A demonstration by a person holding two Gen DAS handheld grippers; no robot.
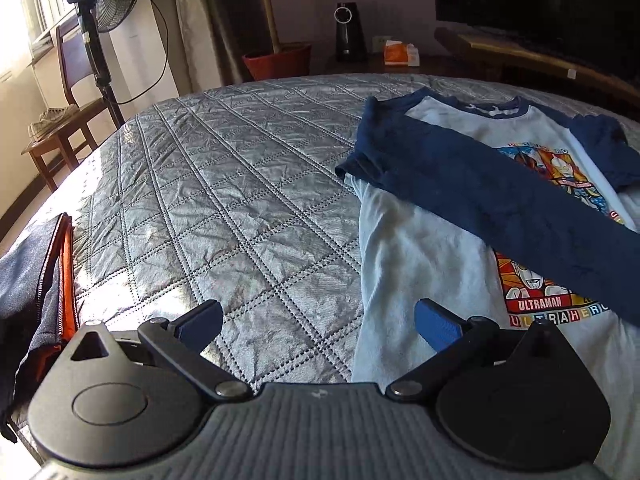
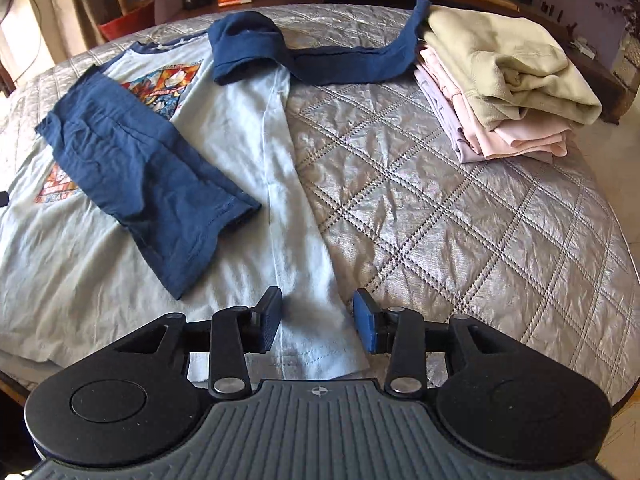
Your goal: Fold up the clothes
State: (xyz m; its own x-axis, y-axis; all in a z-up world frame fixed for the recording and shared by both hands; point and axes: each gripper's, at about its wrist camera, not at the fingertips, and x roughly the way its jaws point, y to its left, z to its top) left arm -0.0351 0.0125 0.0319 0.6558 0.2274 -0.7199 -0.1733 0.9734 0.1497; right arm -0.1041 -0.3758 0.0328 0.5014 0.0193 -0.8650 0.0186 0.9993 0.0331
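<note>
Left wrist view
- Shirt: a light-blue T-shirt point(image 1: 420, 248) with navy sleeves and a cartoon print lay flat on the quilted silver bedspread point(image 1: 224, 184), at the right of this view.
- Folded sleeve: one navy sleeve point(image 1: 472, 184) lay diagonally across the chest and covered part of the print.
- Left gripper point(image 1: 318, 322): its jaws stood wide apart with nothing between them; it hovered over the bedspread at the shirt's side edge, and one blue pad point(image 1: 436, 326) stood above the light-blue cloth.
- Other item: a denim bag with orange lining point(image 1: 44, 280) sat at the left edge, well apart from the shirt.

Right wrist view
- Shirt: the same garment point(image 2: 240, 152) filled the left half; its hem corner lay just under the gripper.
- Second sleeve: the other navy sleeve point(image 2: 344, 64) trailed out over the bedspread toward a stack of folded clothes point(image 2: 508, 96), not yet folded in.
- Right gripper point(image 2: 318, 316): its jaws stood partly apart, astride the shirt's side seam near the hem; the pads did not appear to press the cloth.

Handling, as judged
- Feel: thin knit, light, limp, likely to sag and wrinkle; not fragile or slippery.
- Where to grip: probably a pinch at the hem corner or side seam, and at the loose sleeve's cuff, lifting low so the fold stays flat.
</note>
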